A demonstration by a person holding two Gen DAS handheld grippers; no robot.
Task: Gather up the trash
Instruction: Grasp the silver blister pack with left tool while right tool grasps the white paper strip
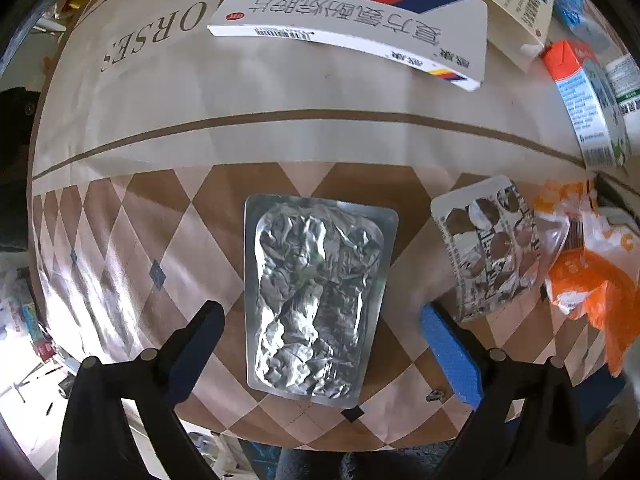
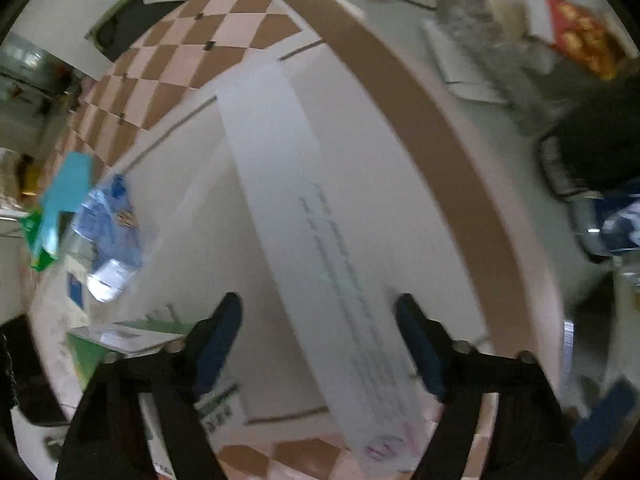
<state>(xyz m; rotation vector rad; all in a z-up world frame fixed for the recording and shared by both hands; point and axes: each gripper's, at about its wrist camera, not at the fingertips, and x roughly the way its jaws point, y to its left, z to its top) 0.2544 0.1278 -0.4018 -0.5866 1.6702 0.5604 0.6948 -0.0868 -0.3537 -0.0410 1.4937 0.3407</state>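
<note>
On the checked tablecloth [image 1: 120, 240], a crumpled foil blister pack [image 1: 318, 296] lies flat between the spread, empty fingers of the left gripper [image 1: 320, 330]; the right gripper [image 2: 318, 332], equally unclenched, straddles a long paper strip [image 2: 312, 224].

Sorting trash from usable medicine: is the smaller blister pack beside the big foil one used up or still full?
Mostly used up: the smaller blister pack shows torn foil with open round holes across it. Whether any pill remains, I cannot tell.
</note>
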